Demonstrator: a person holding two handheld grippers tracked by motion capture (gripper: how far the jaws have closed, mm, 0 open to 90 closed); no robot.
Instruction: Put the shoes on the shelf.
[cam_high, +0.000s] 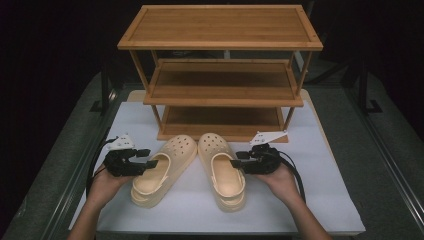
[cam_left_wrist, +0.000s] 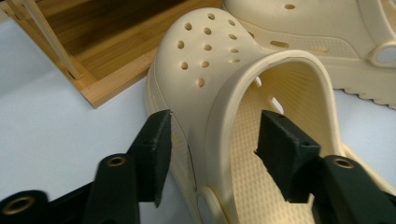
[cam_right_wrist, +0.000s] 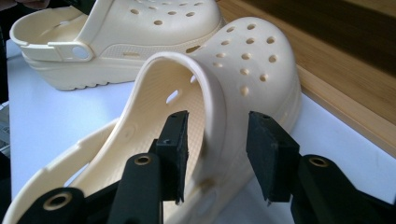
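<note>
Before the rack (cam_high: 220, 75), both clogs (cam_high: 162, 170) point toes rackward, spread jaws straddling their side walls.

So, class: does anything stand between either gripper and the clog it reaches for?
Nothing visible does. The left gripper has its open jaws astride the left clog's side wall, and the right gripper straddles the right clog's wall likewise. Neither has closed yet.

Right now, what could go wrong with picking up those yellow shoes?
Each tongs straddles only a thin side wall: the left tongs on the left clog, the right tongs on the right clog. Soft walls may bend and slip. The clogs' toes almost touch, so lifting one could bump the other. The wooden rack stands close.
</note>
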